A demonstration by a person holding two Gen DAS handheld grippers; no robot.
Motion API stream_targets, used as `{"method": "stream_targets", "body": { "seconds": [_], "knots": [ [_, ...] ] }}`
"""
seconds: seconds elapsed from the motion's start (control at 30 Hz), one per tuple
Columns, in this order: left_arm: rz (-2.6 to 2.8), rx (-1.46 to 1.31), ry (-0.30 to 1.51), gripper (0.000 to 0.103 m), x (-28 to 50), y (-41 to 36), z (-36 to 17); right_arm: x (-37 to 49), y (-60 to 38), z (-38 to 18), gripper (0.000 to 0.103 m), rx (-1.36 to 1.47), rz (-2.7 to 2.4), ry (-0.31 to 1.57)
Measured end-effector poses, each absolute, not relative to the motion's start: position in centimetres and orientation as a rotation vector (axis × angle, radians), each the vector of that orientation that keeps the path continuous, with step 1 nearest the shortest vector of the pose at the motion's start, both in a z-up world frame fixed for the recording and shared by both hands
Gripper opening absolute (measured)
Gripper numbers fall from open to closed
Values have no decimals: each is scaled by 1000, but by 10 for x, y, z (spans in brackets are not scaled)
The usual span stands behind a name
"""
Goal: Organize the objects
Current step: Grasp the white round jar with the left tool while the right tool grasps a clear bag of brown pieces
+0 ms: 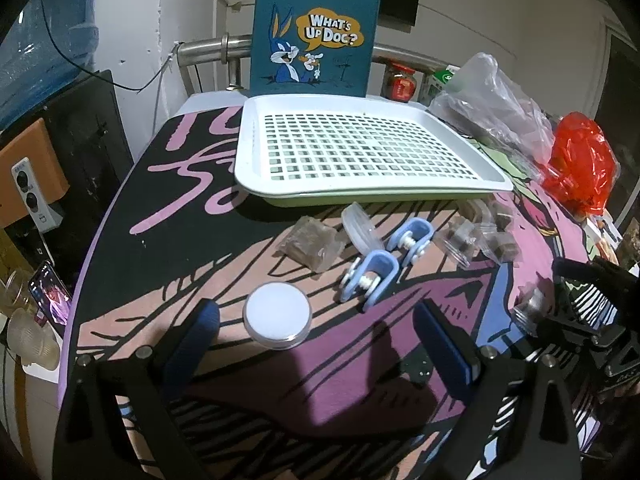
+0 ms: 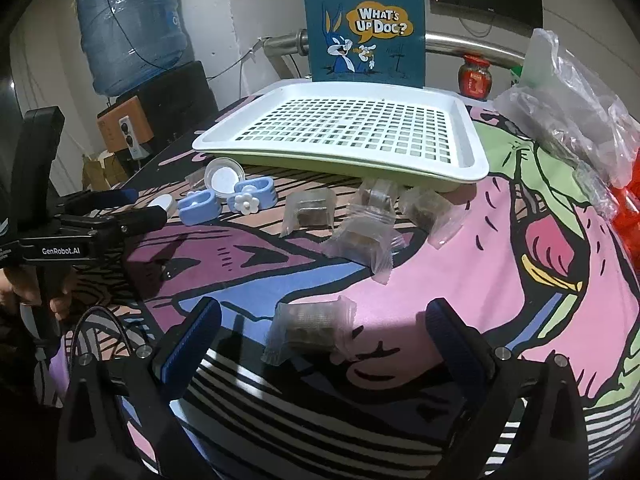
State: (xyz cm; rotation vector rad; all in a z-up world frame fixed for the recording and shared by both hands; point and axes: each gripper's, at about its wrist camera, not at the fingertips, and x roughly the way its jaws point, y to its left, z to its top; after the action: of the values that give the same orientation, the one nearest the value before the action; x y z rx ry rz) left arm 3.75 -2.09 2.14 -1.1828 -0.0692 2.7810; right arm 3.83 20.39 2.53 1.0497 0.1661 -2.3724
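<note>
Printed on the teal bag [image 2: 363, 26] standing behind the tray [image 2: 344, 128]: "WHAT'S UP DOC?" in a yellow bubble beside a cartoon rabbit. Lettered "GenRobot.AI" in white along the black body of the left gripper [image 2: 136, 208], seen from the right wrist. Green label with Chinese characters on the water jug [image 2: 130, 26], too small to read fully. Red-labelled jar [image 2: 475, 78] by the steel rail, writing unreadable.

Left gripper [image 1: 316, 332] low over the cartoon-printed worktop [image 1: 328, 364], jaws spread wide and holding nothing; round white-lidded tin [image 1: 278, 315] lying flat between the fingertips, nearer the left one, touching neither. Beyond it, two blue clips [image 1: 390, 258] side by side, long axes slanting from near left to far right, towards the tray. Small clear cup [image 1: 360, 228] tipped on its side just behind them.

Right gripper [image 2: 324, 332] likewise wide open and empty-handed. Clear-wrapped brown sweet [image 2: 310, 328] lying flat between its fingertips, long axis running across from left to right, crimped ends pointing at each finger. More wrapped sweets [image 2: 360, 236] scattered near the tray's front edge.

White slotted tray empty, seated on a green one, long side across the view.
</note>
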Motion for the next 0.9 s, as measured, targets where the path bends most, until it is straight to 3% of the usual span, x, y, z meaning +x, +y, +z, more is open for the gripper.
{"method": "stream_targets", "body": {
  "seconds": [0.9],
  "knots": [
    [2782,-1174,-58,99,44,-23,24,55,201,35,103,970,-2398,228]
  ]
}}
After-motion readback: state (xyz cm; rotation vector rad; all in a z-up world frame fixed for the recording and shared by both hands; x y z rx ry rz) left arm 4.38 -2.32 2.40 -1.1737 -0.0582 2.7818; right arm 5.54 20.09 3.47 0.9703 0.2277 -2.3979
